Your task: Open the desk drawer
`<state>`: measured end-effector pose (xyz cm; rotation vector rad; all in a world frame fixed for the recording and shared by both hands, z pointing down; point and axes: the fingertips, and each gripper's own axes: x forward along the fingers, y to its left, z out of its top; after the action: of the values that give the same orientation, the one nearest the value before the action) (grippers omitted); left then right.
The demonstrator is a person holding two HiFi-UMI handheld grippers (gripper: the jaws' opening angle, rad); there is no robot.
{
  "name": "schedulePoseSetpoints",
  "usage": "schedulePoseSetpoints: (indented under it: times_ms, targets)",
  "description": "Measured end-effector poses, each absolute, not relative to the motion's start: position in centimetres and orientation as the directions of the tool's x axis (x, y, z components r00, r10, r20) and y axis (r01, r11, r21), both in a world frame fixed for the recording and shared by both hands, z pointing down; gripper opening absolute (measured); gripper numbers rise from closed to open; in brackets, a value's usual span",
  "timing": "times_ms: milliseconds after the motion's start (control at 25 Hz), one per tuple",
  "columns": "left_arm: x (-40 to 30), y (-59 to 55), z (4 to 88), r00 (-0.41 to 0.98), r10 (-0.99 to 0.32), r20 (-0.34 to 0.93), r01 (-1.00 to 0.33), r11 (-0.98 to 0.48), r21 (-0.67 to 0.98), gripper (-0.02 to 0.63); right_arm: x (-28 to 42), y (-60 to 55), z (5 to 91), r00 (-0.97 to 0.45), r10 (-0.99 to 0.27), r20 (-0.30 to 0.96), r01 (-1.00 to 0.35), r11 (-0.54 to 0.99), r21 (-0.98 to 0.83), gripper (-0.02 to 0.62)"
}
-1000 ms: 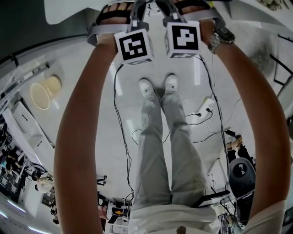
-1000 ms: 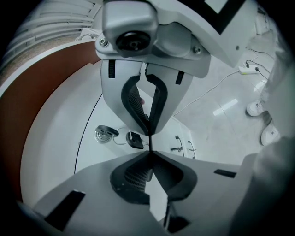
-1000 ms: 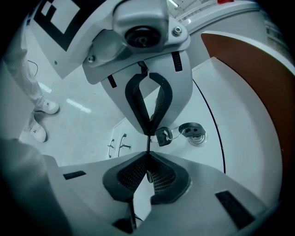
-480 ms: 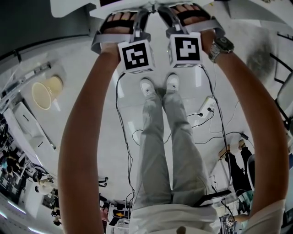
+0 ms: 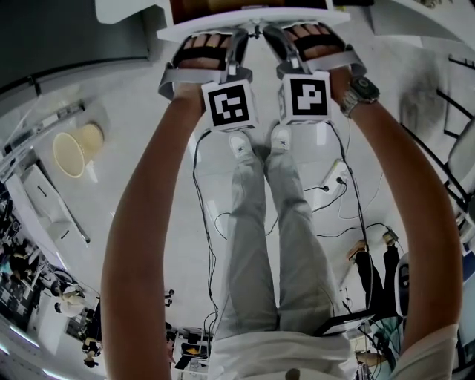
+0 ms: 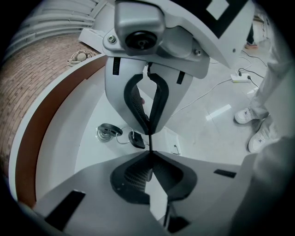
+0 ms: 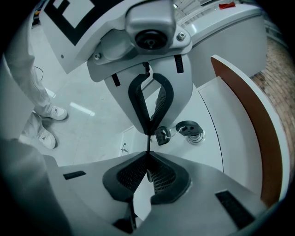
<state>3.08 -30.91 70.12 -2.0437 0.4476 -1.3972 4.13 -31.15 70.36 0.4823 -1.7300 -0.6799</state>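
While both bare arms stretch forward above a pale floor, a person holds the left gripper (image 5: 239,35) and the right gripper (image 5: 272,33) side by side at the white desk drawer (image 5: 252,18). The drawer lies at the top of the head view, with a strip of its brown inside (image 5: 223,4) showing beyond its front edge. Each gripper's black-and-white marker cube (image 5: 230,106) faces up towards the head camera.

Seen from the left gripper (image 6: 150,150), the jaws are drawn together, their ribbed black pads (image 6: 133,177) meeting at the tips. The tips touch the drawer's glossy front panel (image 6: 73,138), which mirrors the gripper's own grey body. The right gripper (image 7: 148,154) matches it, with its pads (image 7: 161,177) closed tip to tip against the same panel (image 7: 207,152). Whether either pair pinches an edge of the panel cannot be told.

A round silver lock (image 6: 107,132) with a black-headed key (image 6: 136,139) on a wire ring sits on the panel just beside the left tips, and the lock (image 7: 191,131) and key (image 7: 162,135) also show close to the right tips.

Down on the floor are the person's white sneakers (image 5: 237,142), a white power strip (image 5: 334,172) trailing black cables, and, well apart to the left, a cream-coloured round tub (image 5: 73,151).
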Motion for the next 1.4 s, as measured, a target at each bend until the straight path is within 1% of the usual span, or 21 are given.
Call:
schedulePoseSetpoints:
  times_ms: [280, 400, 480, 600, 680, 800, 840, 880, 920, 960, 1080, 1120, 1160, 1200, 1240, 1400]
  targets:
    - [3.1, -30.9, 70.3, 0.371, -0.573, 0.731, 0.043, -0.776, -0.630, 0.021, 4.2, -31.2, 70.3, -0.281, -0.627, 0.726, 0.036, 0.750, 0.661, 0.035]
    - [2.9, -30.9, 70.2, 0.377, -0.585, 0.718, 0.034, -0.766, -0.642, 0.021, 4.1, -31.1, 70.3, -0.285, -0.630, 0.723, 0.031, 0.748, 0.663, 0.037]
    - [2.7, -31.2, 69.7, 0.377, -0.621, 0.687, -0.018, -0.747, -0.664, 0.028, 4.1, -31.0, 70.2, -0.292, -0.643, 0.709, 0.037, 0.732, 0.680, 0.037]
    - [2.7, -31.6, 69.2, 0.390, -0.637, 0.665, -0.143, -0.755, -0.640, 0.054, 4.3, -30.9, 69.8, -0.302, -0.653, 0.695, 0.015, 0.726, 0.688, 0.038]
    - [2.8, -31.5, 69.1, 0.402, -0.627, 0.667, -0.198, -0.771, -0.605, 0.063, 4.3, -30.9, 69.6, -0.305, -0.649, 0.697, -0.041, 0.740, 0.672, 0.038]
    - [3.1, -31.3, 69.1, 0.410, -0.599, 0.688, -0.235, -0.798, -0.555, 0.110, 4.5, -30.9, 69.0, -0.325, -0.641, 0.696, -0.142, 0.760, 0.634, 0.044]
    - [3.1, -31.2, 68.9, 0.415, -0.596, 0.687, -0.256, -0.801, -0.541, 0.126, 4.5, -30.8, 68.8, -0.336, -0.635, 0.695, -0.170, 0.767, 0.619, 0.067]
    - [3.2, -31.2, 68.7, 0.421, -0.600, 0.681, -0.290, -0.800, -0.525, 0.139, 4.5, -30.7, 68.6, -0.347, -0.628, 0.696, -0.196, 0.775, 0.601, 0.117]
    - [3.1, -31.1, 68.3, 0.427, -0.608, 0.669, -0.335, -0.794, -0.508, 0.153, 4.5, -30.6, 68.3, -0.355, -0.623, 0.697, -0.225, 0.781, 0.583, 0.149]
    - [2.9, -31.1, 67.9, 0.432, -0.621, 0.654, -0.384, -0.783, -0.490, 0.167, 4.5, -30.4, 68.1, -0.361, -0.621, 0.696, -0.257, 0.783, 0.566, 0.156]
    - [1.8, -30.7, 66.9, 0.419, -0.672, 0.610, -0.528, -0.727, -0.439, 0.167, 4.8, -29.8, 67.7, -0.358, -0.640, 0.680, -0.379, 0.765, 0.520, 0.156]
    - [1.2, -30.4, 66.7, 0.405, -0.691, 0.599, -0.575, -0.702, -0.421, 0.154, 5.1, -29.5, 67.5, -0.356, -0.650, 0.671, -0.437, 0.751, 0.496, 0.155]
    - [0.5, -30.0, 66.5, 0.390, -0.708, 0.589, -0.619, -0.675, -0.402, 0.102, 5.4, -29.2, 67.2, -0.355, -0.664, 0.658, -0.501, 0.729, 0.466, 0.130]
    - [0.0, -29.6, 66.2, 0.378, -0.722, 0.579, -0.656, -0.650, -0.383, 0.051, 5.7, -28.9, 66.7, -0.355, -0.680, 0.642, -0.564, 0.703, 0.434, 0.073]
    - [-0.5, -29.2, 66.0, 0.370, -0.732, 0.571, -0.685, -0.631, -0.364, 0.029, 6.0, -28.6, 66.2, -0.355, -0.694, 0.626, -0.616, 0.678, 0.401, 0.044]
    - [-1.7, -27.5, 65.4, 0.385, -0.742, 0.549, -0.772, -0.585, -0.250, 0.016, 6.8, -26.8, 64.7, -0.362, -0.710, 0.604, -0.750, 0.607, 0.264, 0.028]
